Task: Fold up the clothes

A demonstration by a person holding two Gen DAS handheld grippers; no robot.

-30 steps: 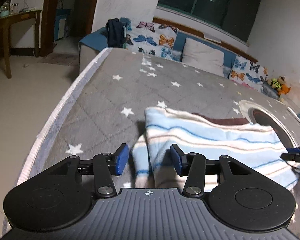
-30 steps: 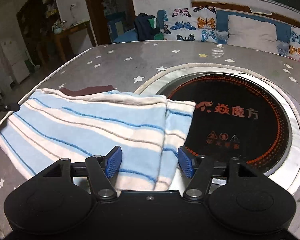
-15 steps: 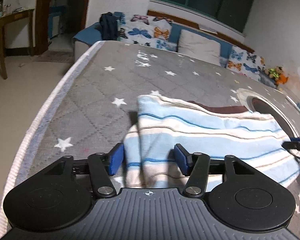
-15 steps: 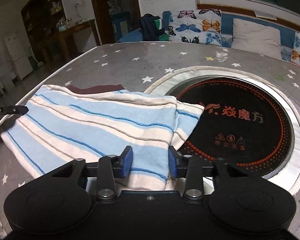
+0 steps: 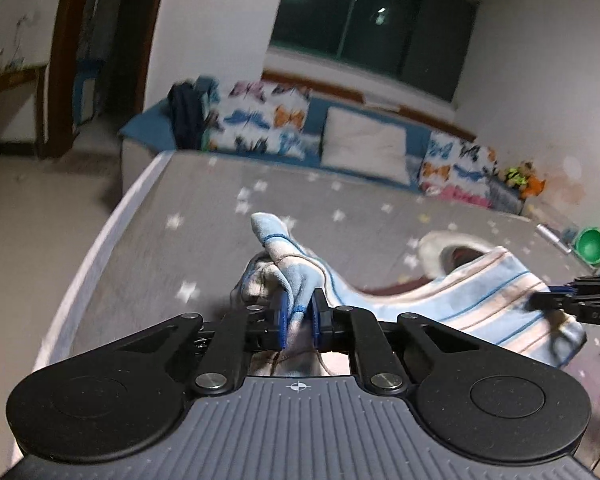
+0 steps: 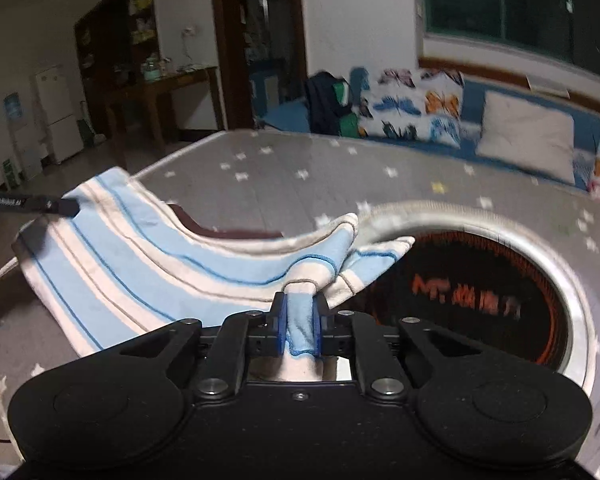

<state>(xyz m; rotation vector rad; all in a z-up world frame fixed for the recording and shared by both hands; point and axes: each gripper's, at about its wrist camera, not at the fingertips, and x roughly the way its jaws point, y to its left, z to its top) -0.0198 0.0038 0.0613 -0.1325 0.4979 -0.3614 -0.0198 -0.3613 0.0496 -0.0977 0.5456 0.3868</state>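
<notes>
A blue and cream striped garment (image 5: pixel 452 304) hangs stretched between my two grippers above the grey star-patterned table (image 5: pixel 204 232). My left gripper (image 5: pixel 299 318) is shut on its left corner, which bunches up above the pads. My right gripper (image 6: pixel 299 322) is shut on the garment's (image 6: pixel 160 264) right corner. In the left wrist view the right gripper (image 5: pixel 580 304) shows at the far right; in the right wrist view the left gripper (image 6: pixel 28 204) shows at the far left. A dark brown cloth (image 6: pixel 228 230) lies under the garment.
A round black cooktop with a metal rim (image 6: pixel 480 292) is set into the table on the right. A green bowl (image 5: pixel 590 245) stands at the far right. A sofa with butterfly cushions (image 5: pixel 268 124) runs behind the table. The table's left edge (image 5: pixel 100 248) drops to the floor.
Both grippers closed on the garment's near corners and lifted them off the table. The garment, which lay flat, now hangs between them with its far part still down.
</notes>
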